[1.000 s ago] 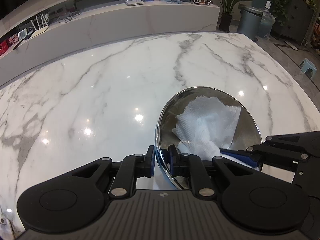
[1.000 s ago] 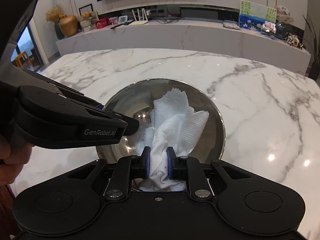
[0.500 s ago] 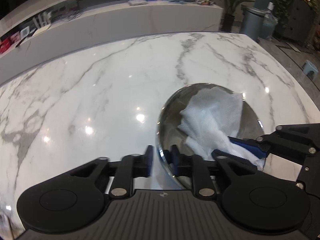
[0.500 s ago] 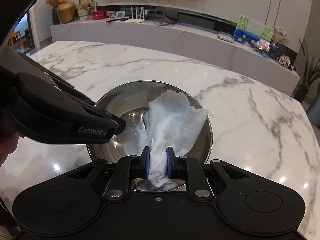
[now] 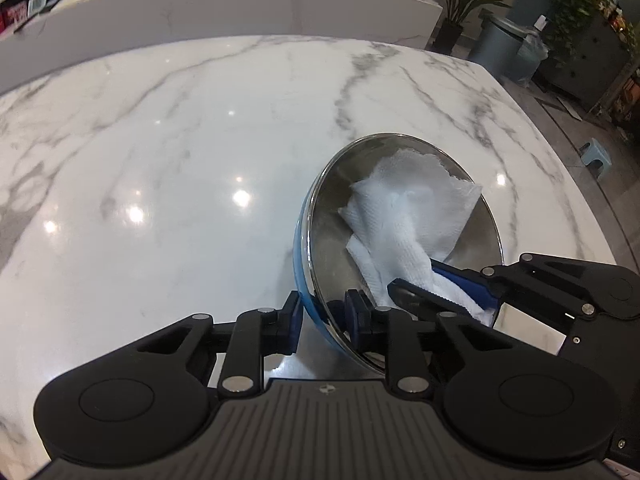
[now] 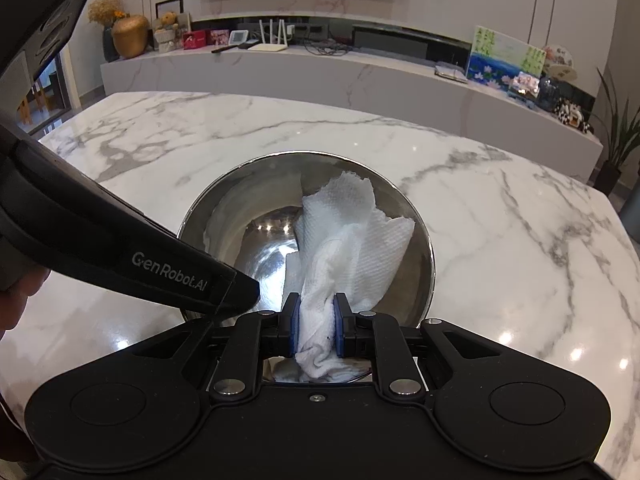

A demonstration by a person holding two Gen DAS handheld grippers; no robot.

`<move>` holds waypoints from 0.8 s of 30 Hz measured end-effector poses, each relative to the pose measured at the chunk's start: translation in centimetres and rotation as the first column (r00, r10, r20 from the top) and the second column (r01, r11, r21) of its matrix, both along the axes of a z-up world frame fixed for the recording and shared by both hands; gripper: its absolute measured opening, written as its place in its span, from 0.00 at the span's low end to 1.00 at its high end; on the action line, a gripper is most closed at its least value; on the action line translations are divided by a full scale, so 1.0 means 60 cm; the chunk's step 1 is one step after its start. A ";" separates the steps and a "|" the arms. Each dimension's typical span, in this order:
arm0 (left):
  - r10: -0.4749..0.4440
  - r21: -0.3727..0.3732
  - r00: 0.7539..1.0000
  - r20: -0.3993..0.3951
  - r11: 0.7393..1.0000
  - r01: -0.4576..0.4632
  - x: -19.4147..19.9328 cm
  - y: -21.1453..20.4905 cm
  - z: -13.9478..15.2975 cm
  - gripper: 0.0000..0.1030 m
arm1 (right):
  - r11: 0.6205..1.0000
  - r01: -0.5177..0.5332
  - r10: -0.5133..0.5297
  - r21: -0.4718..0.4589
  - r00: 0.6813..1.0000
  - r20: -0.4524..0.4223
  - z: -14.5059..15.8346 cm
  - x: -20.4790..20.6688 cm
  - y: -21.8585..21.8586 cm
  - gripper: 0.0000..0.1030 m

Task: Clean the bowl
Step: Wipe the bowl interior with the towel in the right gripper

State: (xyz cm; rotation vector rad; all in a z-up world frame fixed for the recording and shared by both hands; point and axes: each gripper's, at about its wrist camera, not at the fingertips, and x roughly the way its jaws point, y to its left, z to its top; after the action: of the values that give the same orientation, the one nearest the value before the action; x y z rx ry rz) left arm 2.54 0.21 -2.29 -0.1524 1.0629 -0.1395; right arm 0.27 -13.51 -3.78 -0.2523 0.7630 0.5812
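Note:
A shiny steel bowl (image 5: 476,248) sits on the white marble table (image 5: 200,160), its near rim (image 5: 316,312) between the pads of my left gripper (image 5: 323,318). Those jaws are closing, with a small gap still showing at the rim. A crumpled white paper towel (image 6: 352,240) lies inside the bowl (image 6: 240,248). My right gripper (image 6: 316,328) is shut on the towel's lower end. In the left wrist view the right gripper (image 5: 424,286) reaches in from the right with the towel (image 5: 412,208) in it. One of the left fingers (image 6: 160,264) crosses the bowl's left rim in the right wrist view.
The marble table (image 6: 500,220) stretches far and wide around the bowl. A long marble counter (image 6: 360,76) with small items runs behind it. A grey bin (image 5: 500,44) and potted plants stand off the far right corner. A person's hand (image 6: 16,300) shows at the left edge.
The left jaws stand wider around the rim than a second ago. The bowl sits further right and more side-on in the left view. The right gripper keeps its hold on the towel.

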 end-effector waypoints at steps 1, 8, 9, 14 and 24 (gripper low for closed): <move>0.002 0.006 1.000 0.004 1.000 -0.002 0.001 0.000 0.001 0.19 | 1.000 0.002 -0.002 0.003 1.000 -0.001 0.000 0.001 0.000 0.14; 0.006 0.102 0.999 0.044 0.995 -0.011 0.014 0.001 0.011 0.18 | 1.000 -0.021 0.021 0.017 1.000 0.001 -0.002 0.023 0.018 0.14; 0.007 0.115 0.999 0.051 0.993 -0.013 0.016 0.002 0.013 0.17 | 0.999 -0.035 0.035 0.015 0.999 0.000 -0.002 0.028 0.026 0.14; 0.039 0.157 0.997 0.073 0.986 -0.050 0.037 0.026 0.019 0.16 | 0.995 -0.097 0.097 -0.014 0.995 -0.009 0.002 0.058 0.063 0.14; 0.064 0.212 0.993 0.101 0.974 -0.084 0.061 0.056 0.024 0.15 | 0.974 -0.224 0.225 0.017 0.970 -0.091 0.013 0.116 0.106 0.15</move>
State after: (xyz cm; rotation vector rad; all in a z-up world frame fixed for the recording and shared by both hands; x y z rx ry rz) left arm 6.21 3.56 -0.85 0.0114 0.9708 0.0369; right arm 7.21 -7.12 -3.00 -0.3096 0.8272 0.8140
